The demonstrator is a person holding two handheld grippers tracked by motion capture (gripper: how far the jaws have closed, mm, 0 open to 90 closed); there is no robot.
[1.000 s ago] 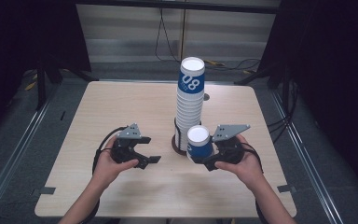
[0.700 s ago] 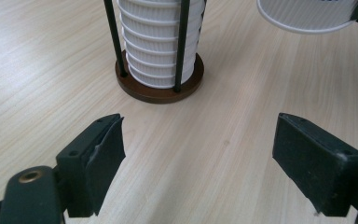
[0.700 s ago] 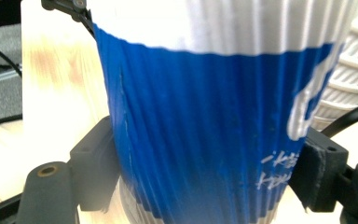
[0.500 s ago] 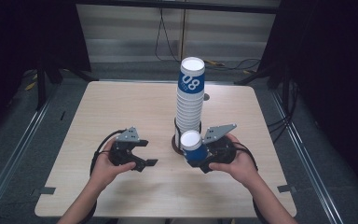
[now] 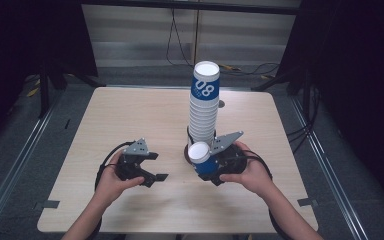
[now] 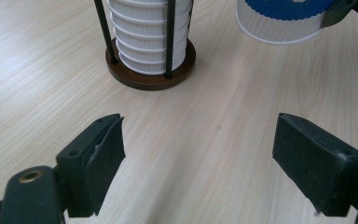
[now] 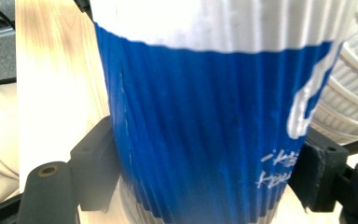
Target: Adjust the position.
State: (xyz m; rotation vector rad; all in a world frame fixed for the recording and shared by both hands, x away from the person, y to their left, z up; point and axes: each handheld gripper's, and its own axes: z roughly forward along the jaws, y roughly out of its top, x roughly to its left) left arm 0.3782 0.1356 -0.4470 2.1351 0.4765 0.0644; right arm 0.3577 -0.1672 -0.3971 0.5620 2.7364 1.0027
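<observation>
High view put the blue paper cup (image 5: 202,159) just in front of the cup stack (image 5: 203,107), tipped so its white mouth faced up and toward the camera, off the desk (image 5: 130,115) in the right tool (image 5: 207,167). We used the stack as landmark: it stood in a dark round holder (image 6: 150,70) with thin black rods, near desk center, a blue "08" cup on top. We judged the cup light, thin-walled and ribbed, easy to crush, so a hold low on the ribbed blue band with mild squeeze seemed safest; the rim looked stiffer but slicker. Right gripper view showed the right tool clamped on the cup (image 7: 205,126), one black jaw on each side of the blue wall, the white band above them; no denting we could see. Stack rims sat just behind the cup, at that view's right edge. Left tool (image 5: 147,167) sat left of the stack and nearer the person, well apart from it, low over the desk. Left gripper view showed its jaws spread wide, nothing between them, bare wood under them; whether they touched the desk we couldn't tell. The held cup's base (image 6: 284,21) showed right of the holder there.
</observation>
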